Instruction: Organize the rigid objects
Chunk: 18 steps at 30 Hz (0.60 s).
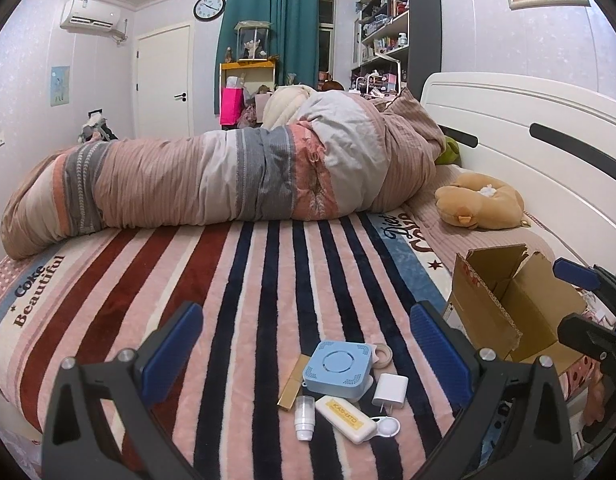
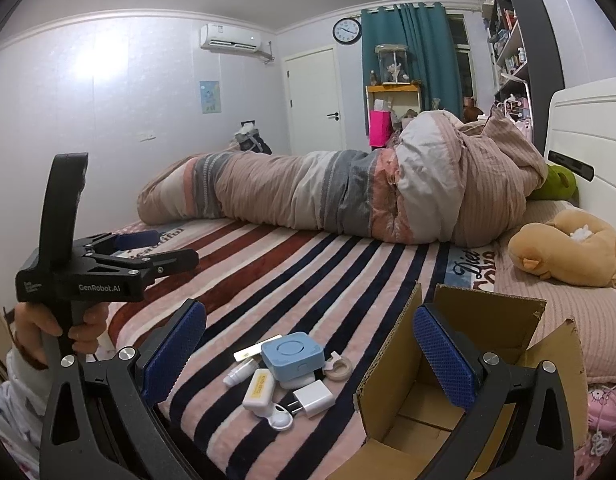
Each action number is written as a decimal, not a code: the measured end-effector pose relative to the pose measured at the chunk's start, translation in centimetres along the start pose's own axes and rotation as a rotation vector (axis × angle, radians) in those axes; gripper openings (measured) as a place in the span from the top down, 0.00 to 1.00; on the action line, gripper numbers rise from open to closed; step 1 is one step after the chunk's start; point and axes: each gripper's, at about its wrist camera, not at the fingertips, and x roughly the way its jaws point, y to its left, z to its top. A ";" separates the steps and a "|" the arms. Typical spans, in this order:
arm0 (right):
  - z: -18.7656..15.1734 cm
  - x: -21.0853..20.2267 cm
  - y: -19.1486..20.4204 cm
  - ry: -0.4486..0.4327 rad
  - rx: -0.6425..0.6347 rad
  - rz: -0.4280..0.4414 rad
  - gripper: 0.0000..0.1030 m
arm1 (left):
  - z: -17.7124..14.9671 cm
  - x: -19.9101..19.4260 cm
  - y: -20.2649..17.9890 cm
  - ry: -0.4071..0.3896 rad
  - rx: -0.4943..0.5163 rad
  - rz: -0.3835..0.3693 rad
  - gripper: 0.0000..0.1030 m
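A small pile of rigid objects lies on the striped blanket: a blue square box [image 1: 335,370] [image 2: 292,355], a white charger plug [image 1: 390,390] [image 2: 314,398], a white labelled case [image 1: 346,419] [image 2: 259,390], a small white bottle [image 1: 305,418] [image 2: 239,372], a gold bar [image 1: 293,382], a tape roll [image 1: 382,354] [image 2: 340,368]. An open cardboard box [image 1: 508,308] [image 2: 408,380] stands to their right. My left gripper [image 1: 305,352] is open just before the pile. My right gripper [image 2: 308,348] is open, one finger over the box.
A rolled duvet [image 1: 227,176] lies across the bed behind. A tan plush toy [image 1: 480,204] rests by the white headboard [image 1: 528,120]. The left gripper shows in the right wrist view [image 2: 147,248], and the right gripper in the left wrist view [image 1: 588,304].
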 end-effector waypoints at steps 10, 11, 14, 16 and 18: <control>-0.1 0.1 0.1 0.001 -0.005 0.005 0.00 | 0.2 -0.5 -0.1 -0.012 0.004 -0.004 0.00; -0.2 0.1 0.1 0.002 -0.003 0.007 0.00 | 0.2 -0.5 0.0 -0.012 0.005 -0.003 0.00; -0.3 0.1 0.1 0.007 -0.003 0.009 0.00 | 0.1 -0.5 0.0 -0.012 0.005 -0.004 0.00; -0.3 0.1 0.0 0.008 -0.005 0.008 0.00 | 0.2 -0.5 0.0 -0.015 0.006 0.000 0.00; -0.3 0.2 0.0 0.006 -0.001 0.009 0.00 | 0.1 -0.6 0.1 -0.018 0.007 0.001 0.00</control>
